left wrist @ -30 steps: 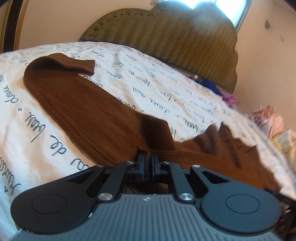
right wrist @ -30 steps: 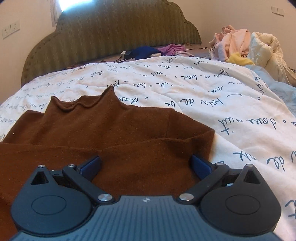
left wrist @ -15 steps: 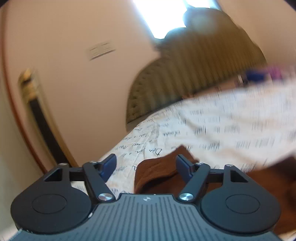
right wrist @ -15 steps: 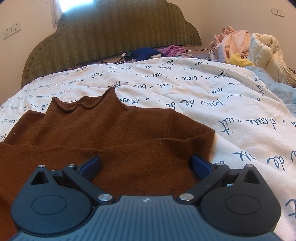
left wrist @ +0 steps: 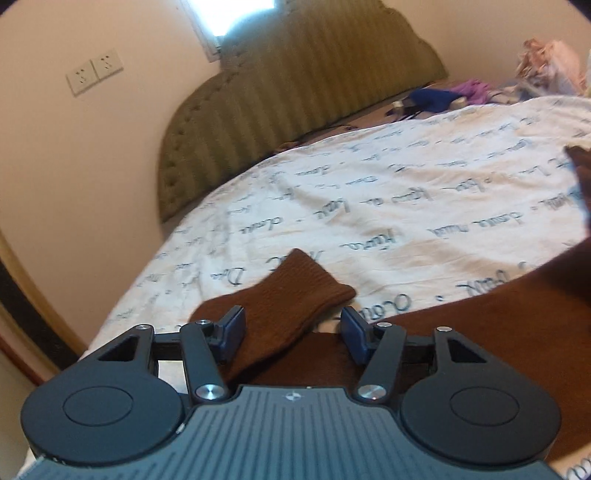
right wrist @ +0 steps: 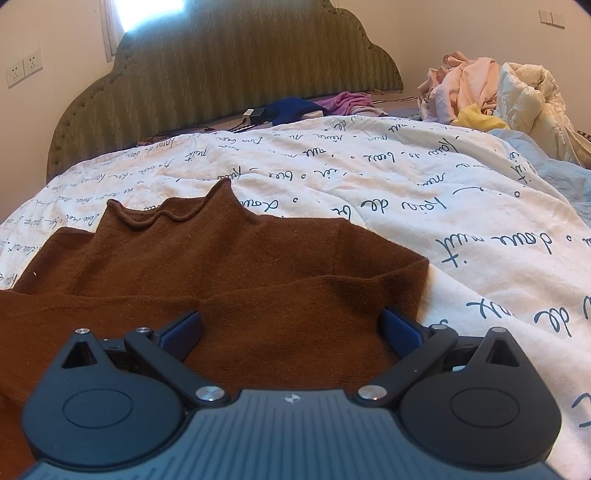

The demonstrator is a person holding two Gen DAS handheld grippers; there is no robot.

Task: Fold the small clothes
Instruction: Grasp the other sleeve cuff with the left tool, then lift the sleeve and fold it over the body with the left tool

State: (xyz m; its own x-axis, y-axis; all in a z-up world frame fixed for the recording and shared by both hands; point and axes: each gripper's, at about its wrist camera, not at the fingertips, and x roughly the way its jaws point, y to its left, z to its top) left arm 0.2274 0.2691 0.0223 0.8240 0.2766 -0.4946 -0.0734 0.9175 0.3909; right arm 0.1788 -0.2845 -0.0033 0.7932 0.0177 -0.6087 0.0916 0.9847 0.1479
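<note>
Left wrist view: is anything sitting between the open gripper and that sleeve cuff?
Nothing visible does. The left gripper is open, and the brown sweater's sleeve cuff lies right between its fingers on the printed duvet.

Both tongs, L [left wrist: 293, 334] & R [right wrist: 291, 328], jaws apart.

bed: scalloped olive headboard [right wrist: 229, 74] | wall: cream, sockets [left wrist: 94, 72] | window [left wrist: 236, 14] (bright)

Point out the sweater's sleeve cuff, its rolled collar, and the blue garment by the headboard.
sleeve cuff [left wrist: 295, 291]: left wrist view, on the ribbed end.
rolled collar [right wrist: 173, 216]: right wrist view, on the curled edge.
blue garment [right wrist: 291, 109]: right wrist view, on its middle.
</note>
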